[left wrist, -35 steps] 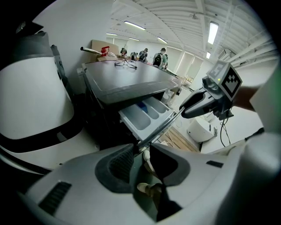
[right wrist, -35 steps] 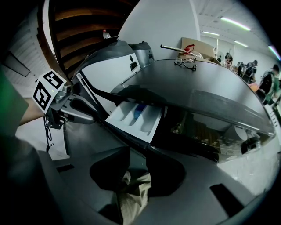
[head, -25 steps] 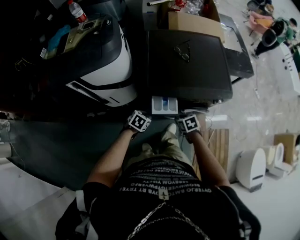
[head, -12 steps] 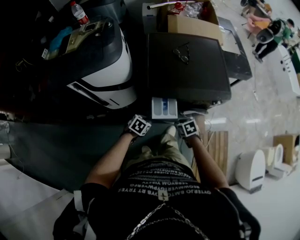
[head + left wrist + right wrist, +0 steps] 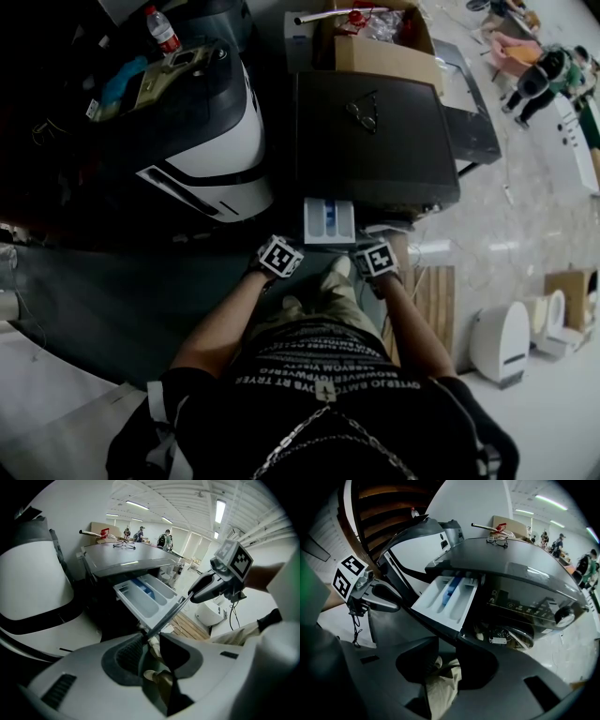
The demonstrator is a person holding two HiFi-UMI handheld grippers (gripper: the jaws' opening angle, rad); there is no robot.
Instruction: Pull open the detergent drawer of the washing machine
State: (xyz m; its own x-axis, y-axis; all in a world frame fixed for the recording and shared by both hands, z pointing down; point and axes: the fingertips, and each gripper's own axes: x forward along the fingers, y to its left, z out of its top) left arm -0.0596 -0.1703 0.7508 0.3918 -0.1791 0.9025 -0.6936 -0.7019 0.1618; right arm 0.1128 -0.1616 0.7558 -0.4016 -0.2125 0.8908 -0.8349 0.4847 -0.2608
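The dark grey washing machine (image 5: pixel 375 141) has its white detergent drawer (image 5: pixel 328 220) pulled out, a blue insert showing inside. In the head view my left gripper (image 5: pixel 280 256) is just below the drawer's left front corner and my right gripper (image 5: pixel 376 258) just below its right. In the left gripper view the drawer's dark front panel (image 5: pixel 166 616) runs down to the tips of my left gripper (image 5: pixel 150 644); its jaws stand apart, and whether they touch the panel I cannot tell. My right gripper (image 5: pixel 445 651) is open under the drawer (image 5: pixel 450 597), with only trousers showing in the gap.
A white and black machine (image 5: pixel 216 141) stands left of the washer. Eyeglasses (image 5: pixel 364 111) lie on the washer top, a cardboard box (image 5: pixel 384 47) behind it. A wooden pallet (image 5: pixel 436 291) and a white appliance (image 5: pixel 502 337) sit right. People (image 5: pixel 539 75) stand far right.
The head view has shifted a little, so everything sits slightly lower in it. Drawer and both grippers keep about the same places relative to each other.
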